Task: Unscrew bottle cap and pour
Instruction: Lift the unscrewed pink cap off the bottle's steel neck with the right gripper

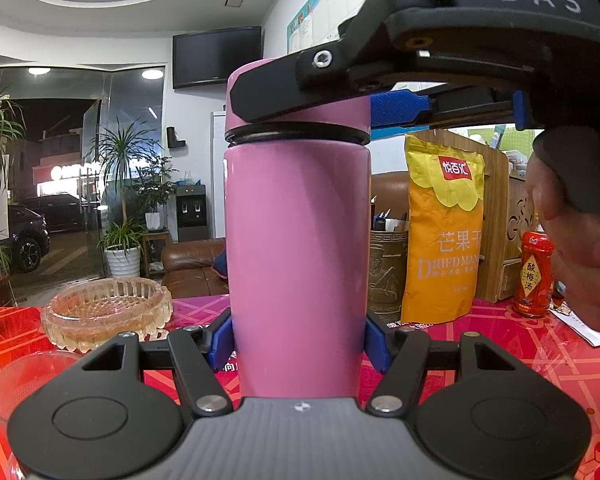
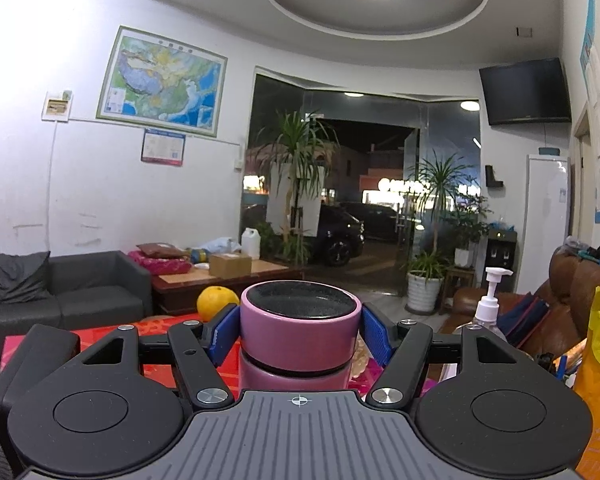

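One pink bottle (image 1: 298, 256) is standing with one cap (image 1: 296, 96); two grippers, left (image 1: 298, 340) and right (image 2: 299, 334), are showing; one ashtray (image 1: 106, 312), one snack bag (image 1: 444, 232), one red can (image 1: 535, 276), one orange (image 2: 216, 302) are sitting nearby.

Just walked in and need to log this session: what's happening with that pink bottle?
A person is working on a pink bottle standing upright on the red tablecloth. The left hand-held gripper clamps its body low down, while the right hand-held gripper grips the pink cap. The cap is still on; nothing is poured yet.
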